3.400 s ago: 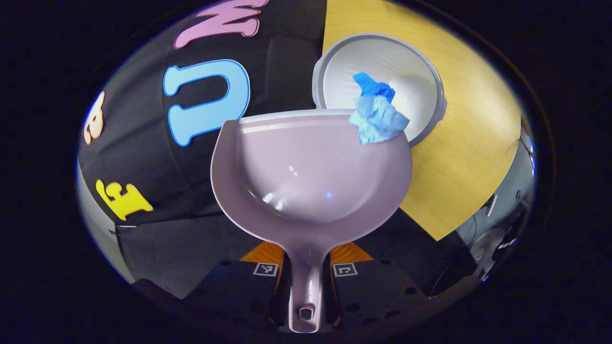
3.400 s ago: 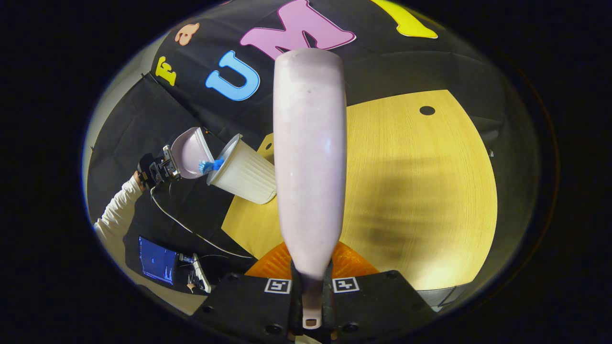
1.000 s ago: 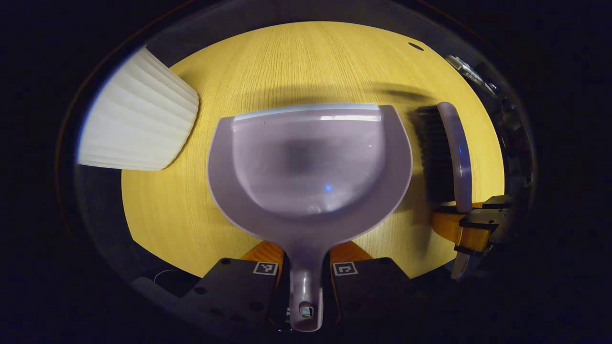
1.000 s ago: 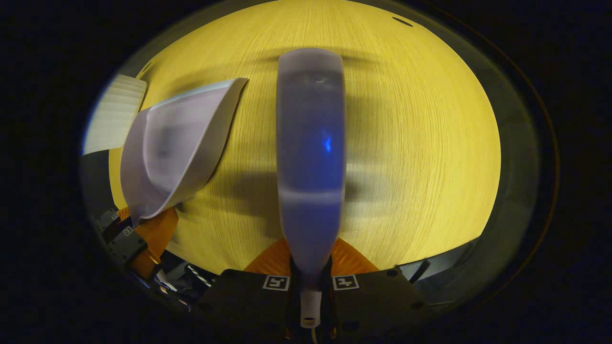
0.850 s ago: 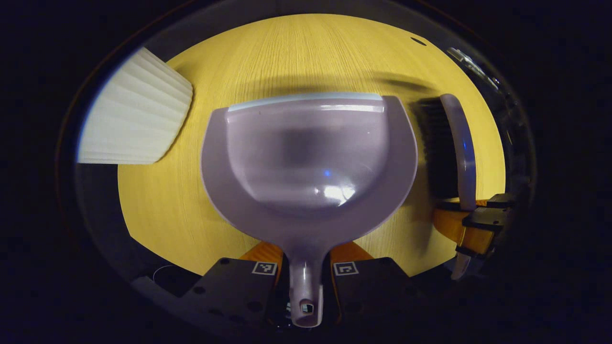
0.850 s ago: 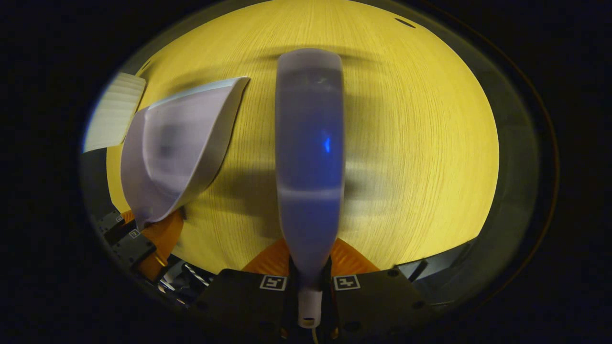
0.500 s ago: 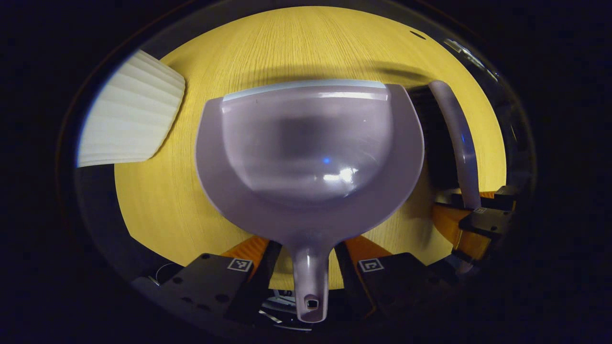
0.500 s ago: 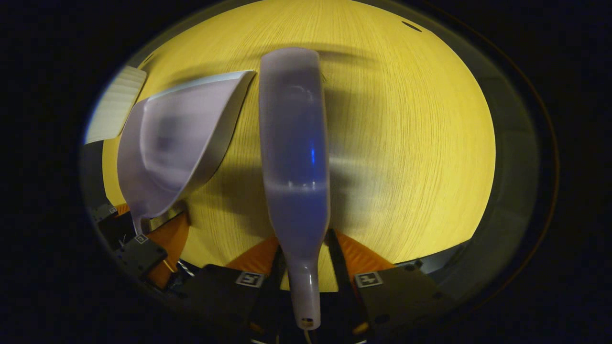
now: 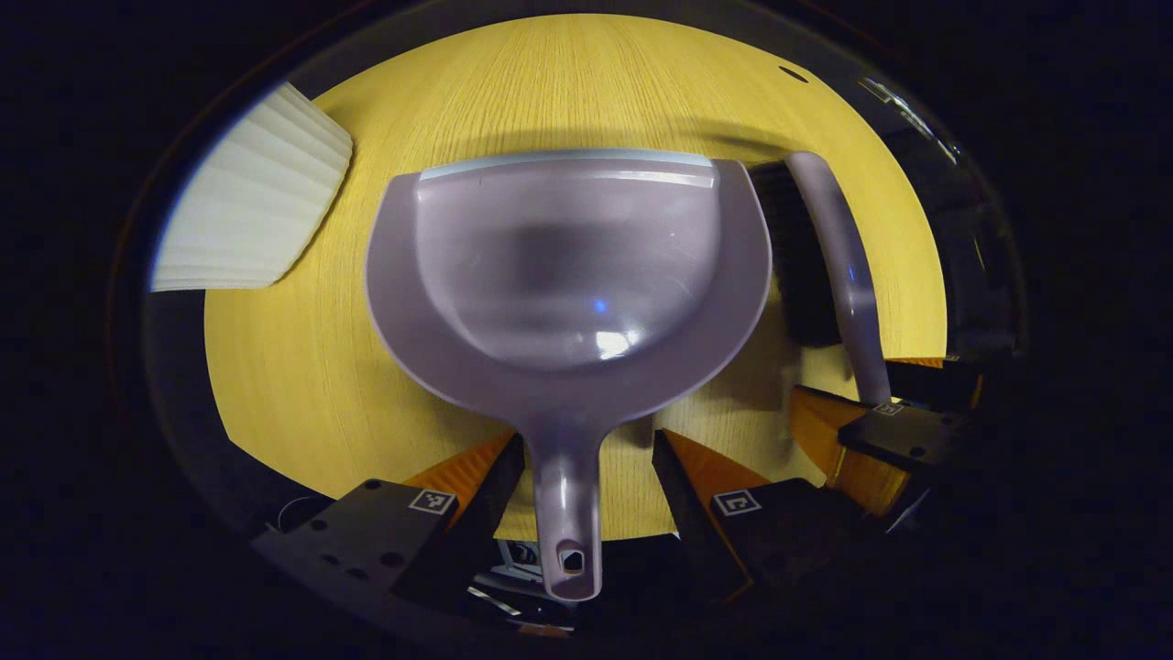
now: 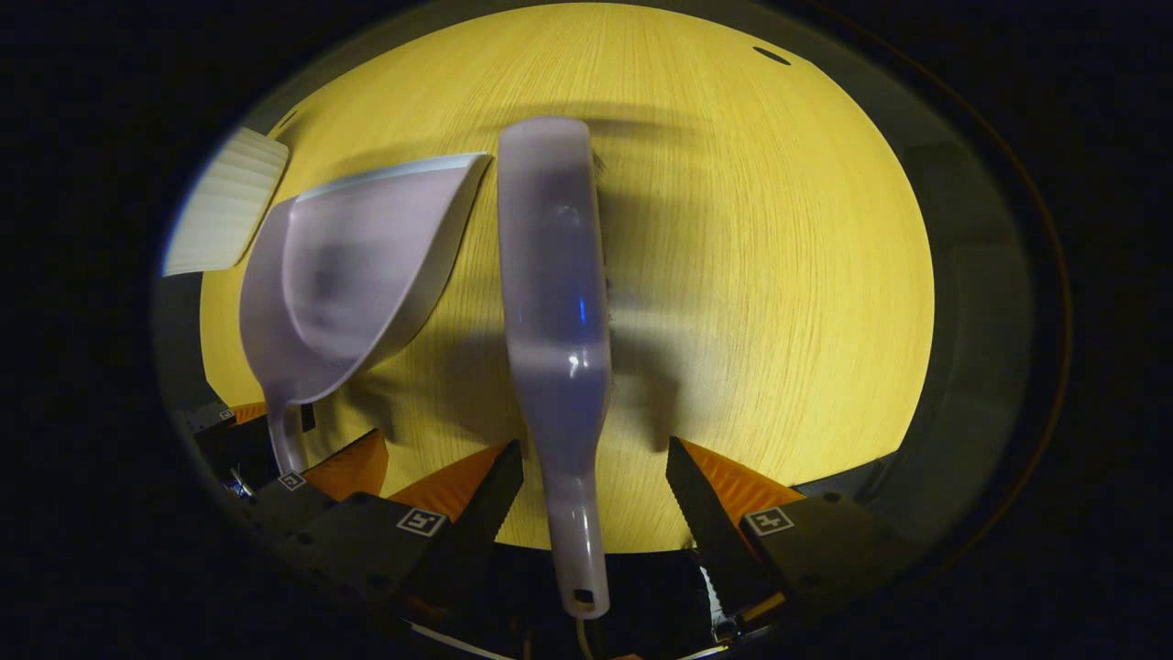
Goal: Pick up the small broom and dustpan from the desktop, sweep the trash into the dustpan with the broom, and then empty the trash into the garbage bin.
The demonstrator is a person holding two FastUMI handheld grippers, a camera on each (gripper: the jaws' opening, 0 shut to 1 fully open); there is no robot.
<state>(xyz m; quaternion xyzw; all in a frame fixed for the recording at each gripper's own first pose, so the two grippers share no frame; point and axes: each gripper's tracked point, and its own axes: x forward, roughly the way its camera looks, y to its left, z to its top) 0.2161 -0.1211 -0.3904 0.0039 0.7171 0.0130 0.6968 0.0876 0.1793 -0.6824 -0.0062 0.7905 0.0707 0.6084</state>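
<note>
The left gripper view looks forward and steeply down from close above the yellow wooden table [image 9: 302, 385], along its own spread fingers [image 9: 458, 481], with the lilac dustpan [image 9: 568, 275] centred just ahead. The right gripper view faces the same way from just to that camera's right, equally low and near, with the lilac broom [image 10: 554, 302] running up its middle. Both views share the table, the dustpan [image 10: 339, 284], the broom [image 9: 838, 266] and the white ribbed garbage bin [image 9: 247, 220] at the far left [image 10: 224, 206]; each also catches the other gripper at its edge.
</note>
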